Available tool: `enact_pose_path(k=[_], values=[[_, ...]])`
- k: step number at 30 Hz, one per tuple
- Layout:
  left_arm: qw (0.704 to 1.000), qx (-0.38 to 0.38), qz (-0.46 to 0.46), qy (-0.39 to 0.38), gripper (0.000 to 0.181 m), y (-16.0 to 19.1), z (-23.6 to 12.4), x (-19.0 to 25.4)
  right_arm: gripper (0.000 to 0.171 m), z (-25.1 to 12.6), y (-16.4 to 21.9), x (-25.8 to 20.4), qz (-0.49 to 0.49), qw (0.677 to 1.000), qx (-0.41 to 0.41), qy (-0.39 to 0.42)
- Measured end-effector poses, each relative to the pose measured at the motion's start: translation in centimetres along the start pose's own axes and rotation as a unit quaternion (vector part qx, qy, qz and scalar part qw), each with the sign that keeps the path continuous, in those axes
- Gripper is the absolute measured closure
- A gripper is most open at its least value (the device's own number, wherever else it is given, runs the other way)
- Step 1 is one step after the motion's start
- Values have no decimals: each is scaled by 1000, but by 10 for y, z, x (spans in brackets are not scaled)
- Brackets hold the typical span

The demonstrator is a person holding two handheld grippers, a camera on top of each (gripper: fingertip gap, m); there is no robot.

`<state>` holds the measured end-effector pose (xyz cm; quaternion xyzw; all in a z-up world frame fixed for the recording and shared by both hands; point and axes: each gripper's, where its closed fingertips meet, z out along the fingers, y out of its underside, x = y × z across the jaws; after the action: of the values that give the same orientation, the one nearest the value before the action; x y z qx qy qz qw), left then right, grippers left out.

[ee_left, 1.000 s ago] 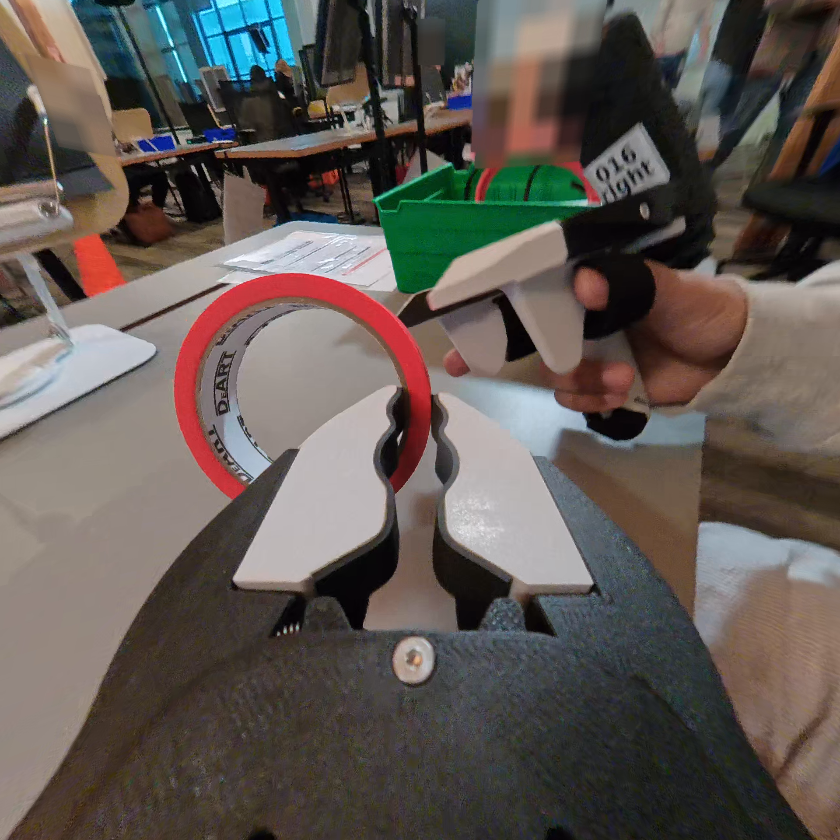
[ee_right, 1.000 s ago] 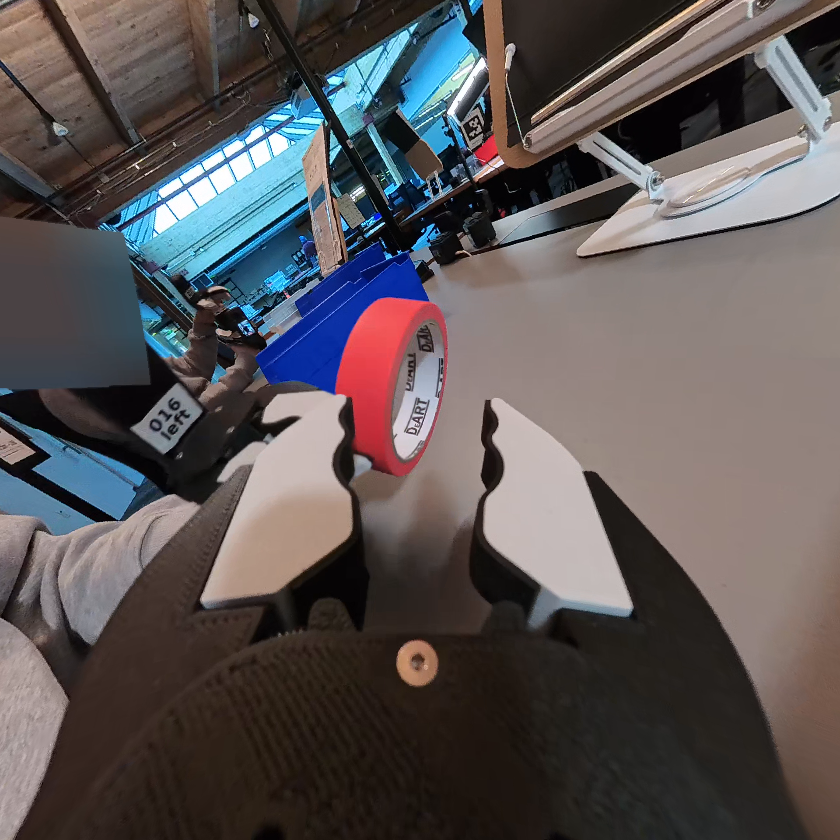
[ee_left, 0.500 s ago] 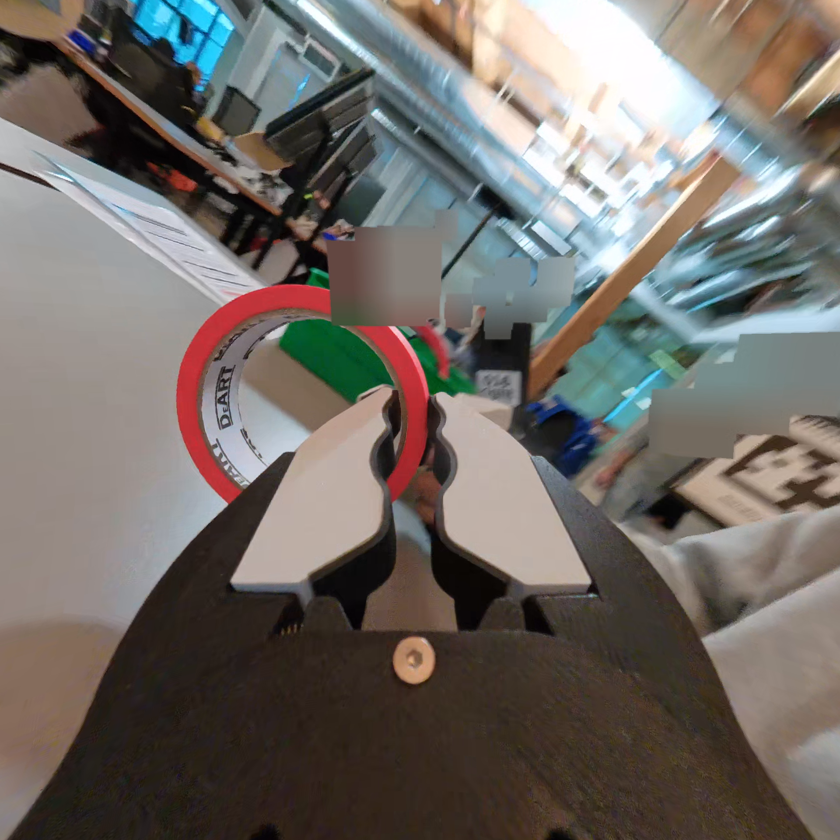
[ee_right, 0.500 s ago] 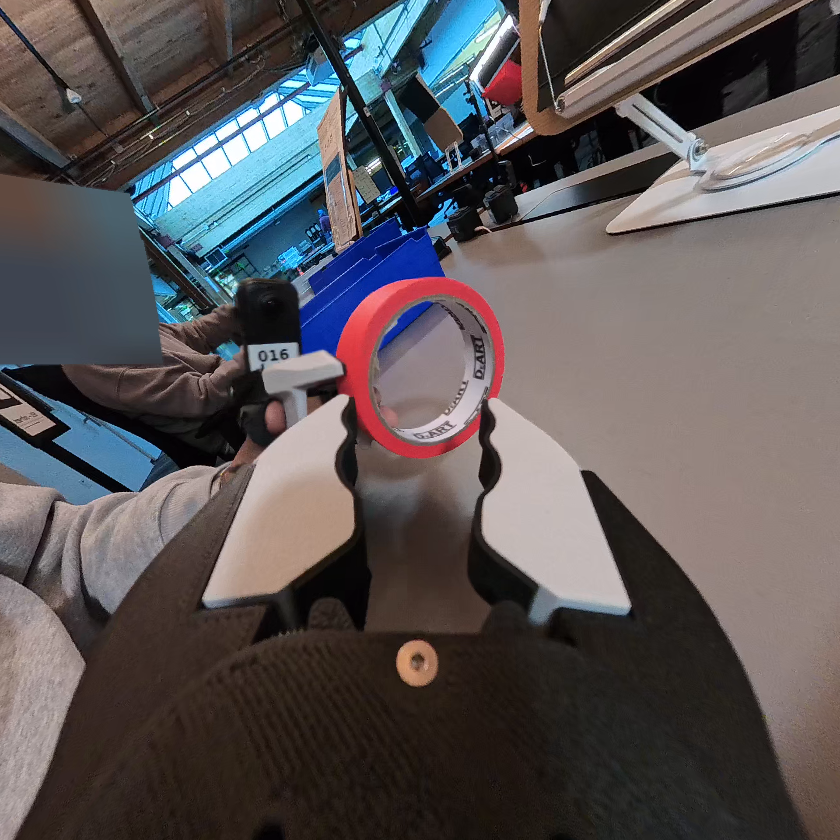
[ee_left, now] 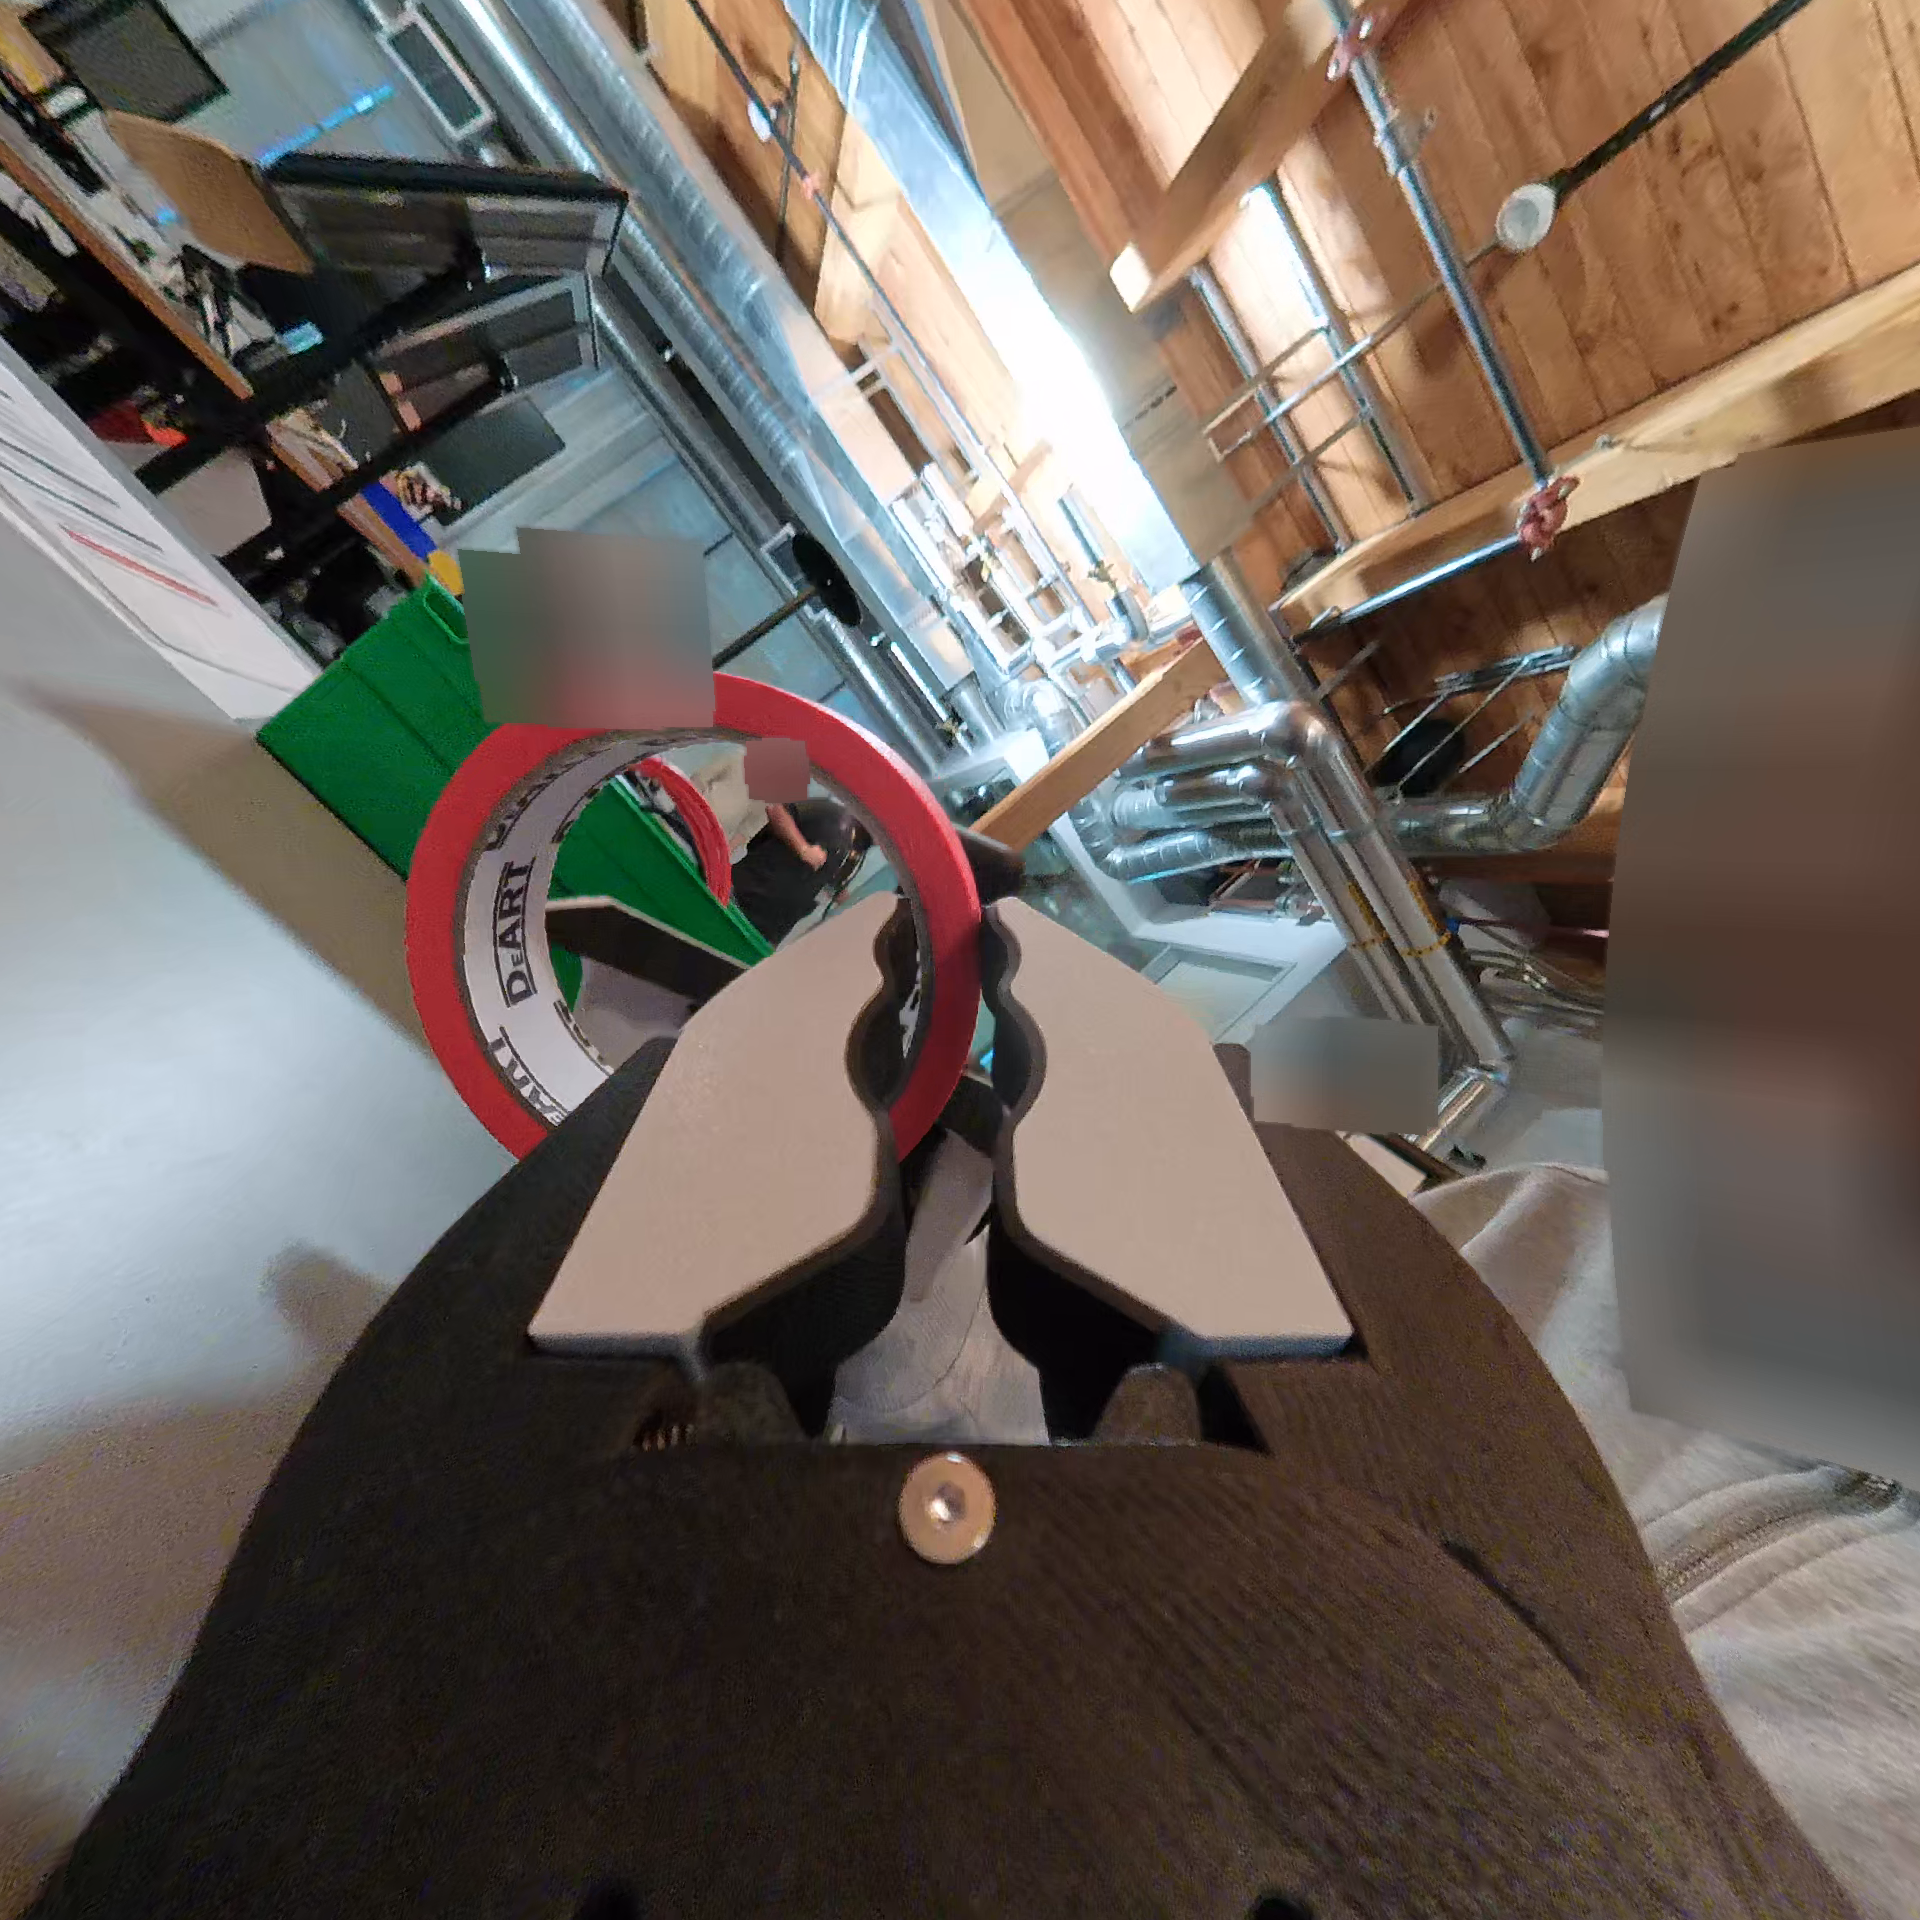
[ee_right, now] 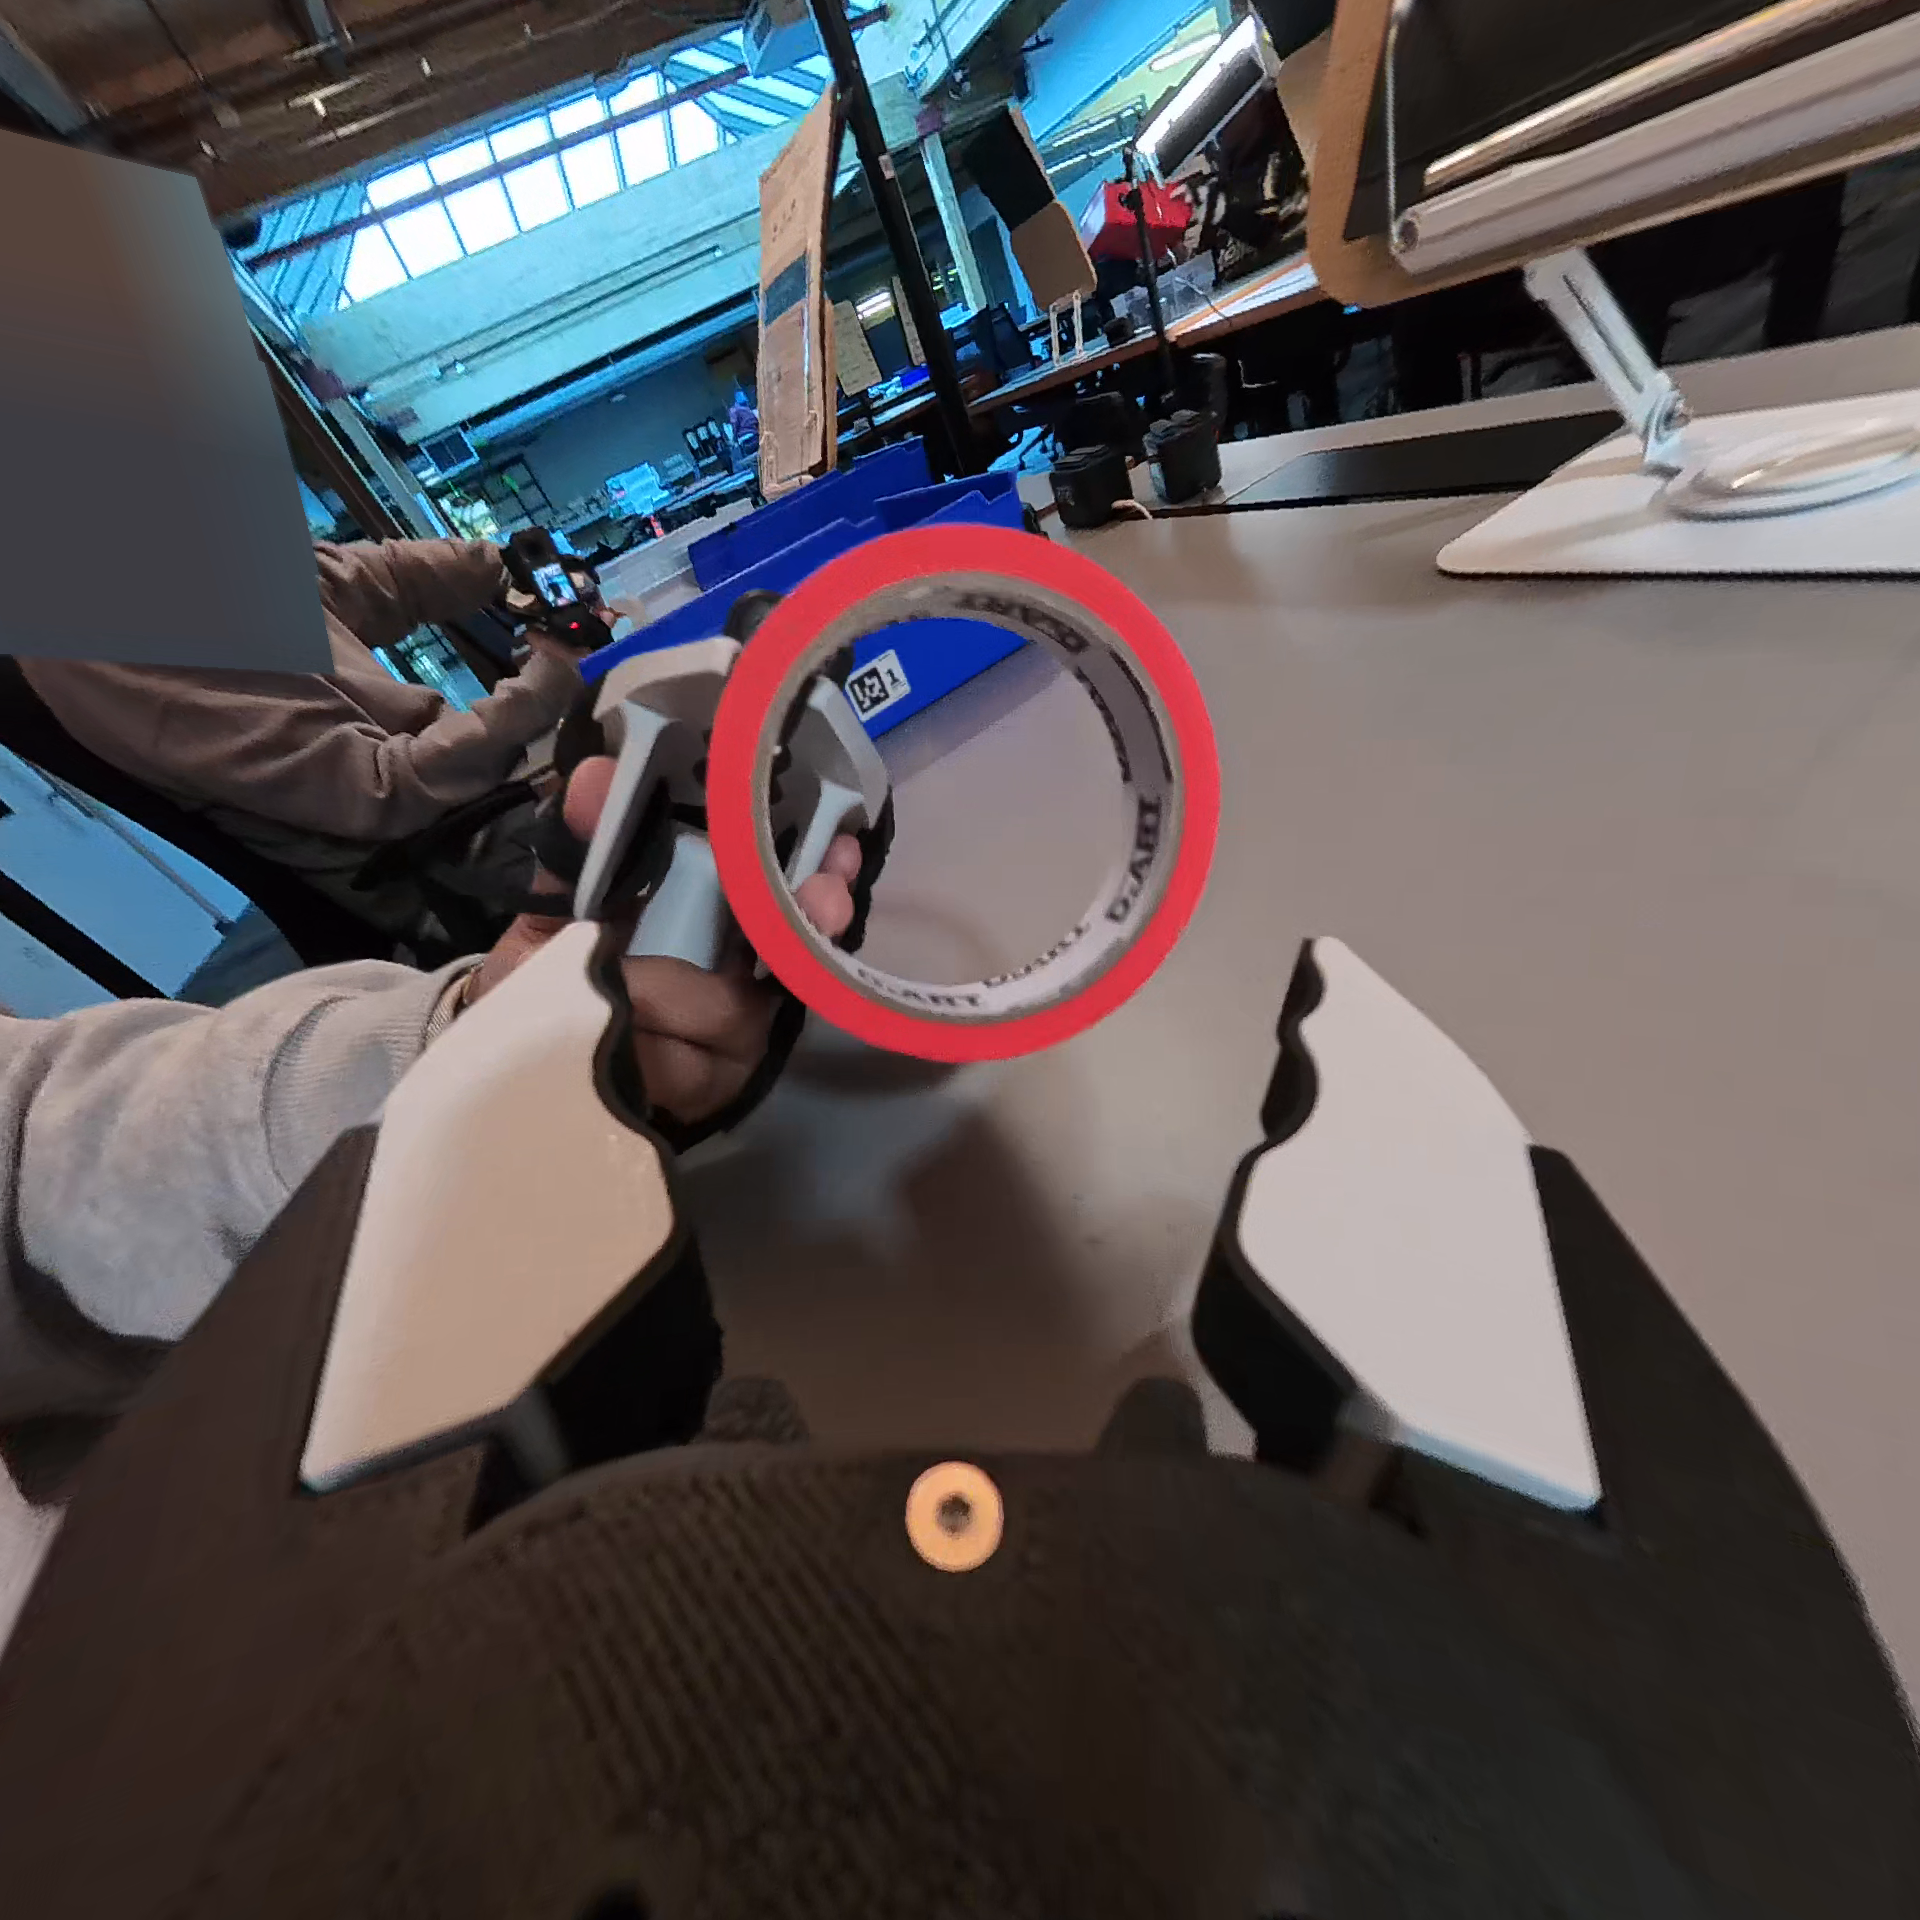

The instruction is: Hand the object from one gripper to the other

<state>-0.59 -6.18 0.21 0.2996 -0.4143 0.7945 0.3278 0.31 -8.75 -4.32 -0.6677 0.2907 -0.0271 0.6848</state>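
A red roll of tape [ee_left: 940, 894] with a white printed core is clamped by its right wall between my left gripper's [ee_left: 940, 925] fingers. The roll is held up in the air, tilted toward the ceiling. In the right wrist view the same tape [ee_right: 961, 795] faces me as a ring, held at its left side by the left gripper [ee_right: 748, 790] in a person's hand. My right gripper [ee_right: 951, 956] is wide open and empty just below and in front of the roll, not touching it.
A grey table [ee_right: 1507, 831] lies under both grippers. A green bin [ee_left: 384, 748] stands behind the tape in the left view. A blue bin [ee_right: 831, 540], a monitor stand base [ee_right: 1683, 520] and small black objects [ee_right: 1143, 468] stand farther back. There is about 6 centimeters between the tips of the two grippers.
My left gripper has tilted upward and turned the tape so its opening faces the right gripper. My right gripper has opened wider; the roll now sits just beyond its fingertips.
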Motion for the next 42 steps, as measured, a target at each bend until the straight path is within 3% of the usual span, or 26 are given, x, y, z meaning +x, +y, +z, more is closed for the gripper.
enact_pose_path(k=[9, 15, 22, 33, 42], values=[[997, -74, -1, 21, 171, 28, 12, 7, 40, 0, -1, -7, -34, 999, 3, -10], [996, -83, -2, 36, 171, 33, 14, 12, 57, 1, 3, -12, -38, 999, -10, -22], [996, -79, 2, 40, 170, 32, 14, 13, 58, 0, 2, -13, -50, 998, -13, -18], [993, -94, 58, -48, 144, 28, 8, -9, 59, -6, 2, 9, -55, 997, -28, 42], [983, -93, 60, -145, 134, 23, -2, -40, 60, -12, 18, 32, -150, 976, -106, 118]])
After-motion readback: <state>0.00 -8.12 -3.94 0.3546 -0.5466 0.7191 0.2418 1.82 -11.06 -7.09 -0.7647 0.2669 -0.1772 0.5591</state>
